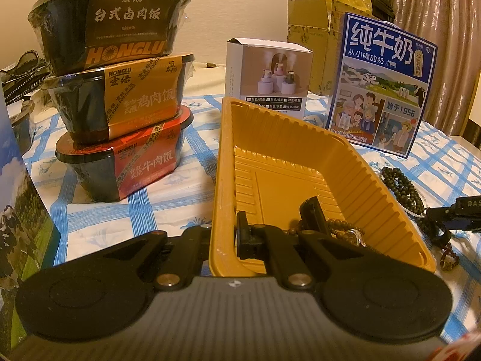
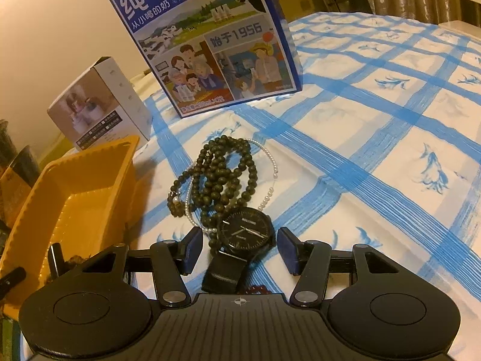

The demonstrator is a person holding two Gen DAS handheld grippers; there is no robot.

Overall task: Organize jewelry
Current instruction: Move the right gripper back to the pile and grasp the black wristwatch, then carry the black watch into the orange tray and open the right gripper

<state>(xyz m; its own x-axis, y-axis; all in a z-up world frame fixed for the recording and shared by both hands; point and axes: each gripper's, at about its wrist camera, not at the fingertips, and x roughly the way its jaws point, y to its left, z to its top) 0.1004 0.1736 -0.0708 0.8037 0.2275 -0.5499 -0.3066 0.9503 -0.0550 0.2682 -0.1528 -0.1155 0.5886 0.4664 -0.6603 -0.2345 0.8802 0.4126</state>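
Note:
A yellow plastic tray (image 1: 288, 138) lies on the blue-checked tablecloth; it also shows in the right wrist view (image 2: 39, 186). My left gripper (image 1: 278, 225) is open inside the tray's near end, beside a brown bead bracelet (image 1: 345, 228) lying on the tray floor. My right gripper (image 2: 239, 248) is open, its fingers on either side of a black wristwatch (image 2: 245, 231) lying on the cloth. Dark green bead strands (image 2: 219, 171) and a thin pearl strand (image 2: 272, 177) lie just beyond the watch. A red bead bracelet (image 1: 449, 255) lies right of the tray.
Three stacked instant-rice bowls (image 1: 120, 90) stand left of the tray. A small white box (image 1: 267, 75) and a blue milk carton box (image 1: 381, 84) stand behind it. Another printed box (image 1: 18, 198) is at the near left. Cardboard boxes (image 1: 312, 48) sit at the back.

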